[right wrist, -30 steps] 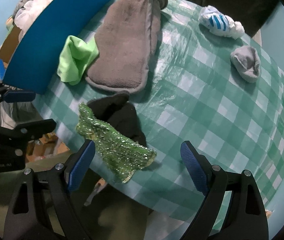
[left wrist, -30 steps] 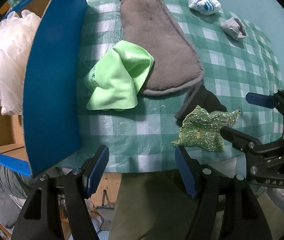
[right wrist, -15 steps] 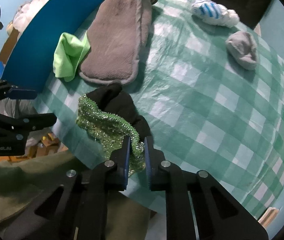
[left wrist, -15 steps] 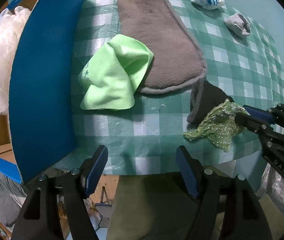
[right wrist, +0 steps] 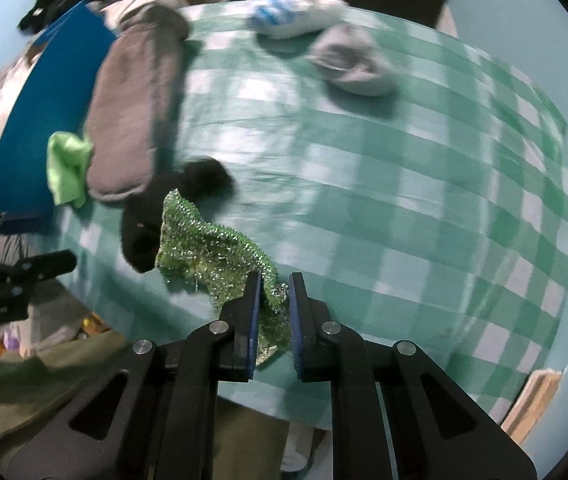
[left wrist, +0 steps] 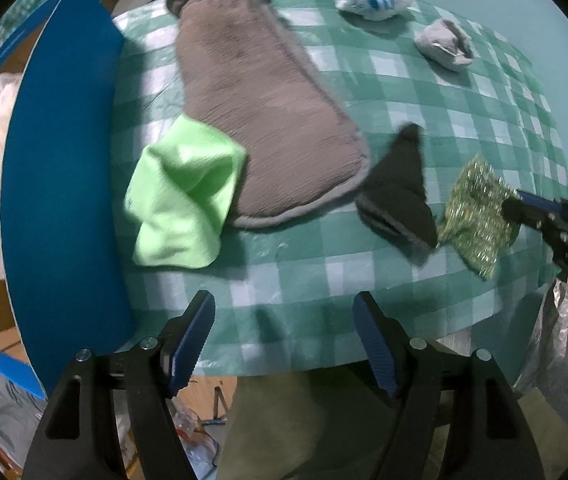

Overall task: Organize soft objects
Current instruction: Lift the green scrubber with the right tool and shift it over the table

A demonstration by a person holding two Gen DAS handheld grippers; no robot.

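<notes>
glitter cloth (right wrist: pixel 219 256) is pinched at the table (right wrist: pixel 424 208) edge by the right hand-held gripper (right wrist: pixel 275 300), touching a black sock (right wrist: pixel 151 216); left hand-held gripper (left wrist: pixel 284 340) is held wide, empty. far socks are blurred.

I am looking down on a desk (left wrist: pixel 384 92) wearing a green-and-white checked cloth, its near edge curving across the left wrist view. A tall blue panel (left wrist: pixel 59 200) is standing along its left side, and crinkled silvery plastic (left wrist: pixel 556 332) is hanging below the desk's right edge.
</notes>
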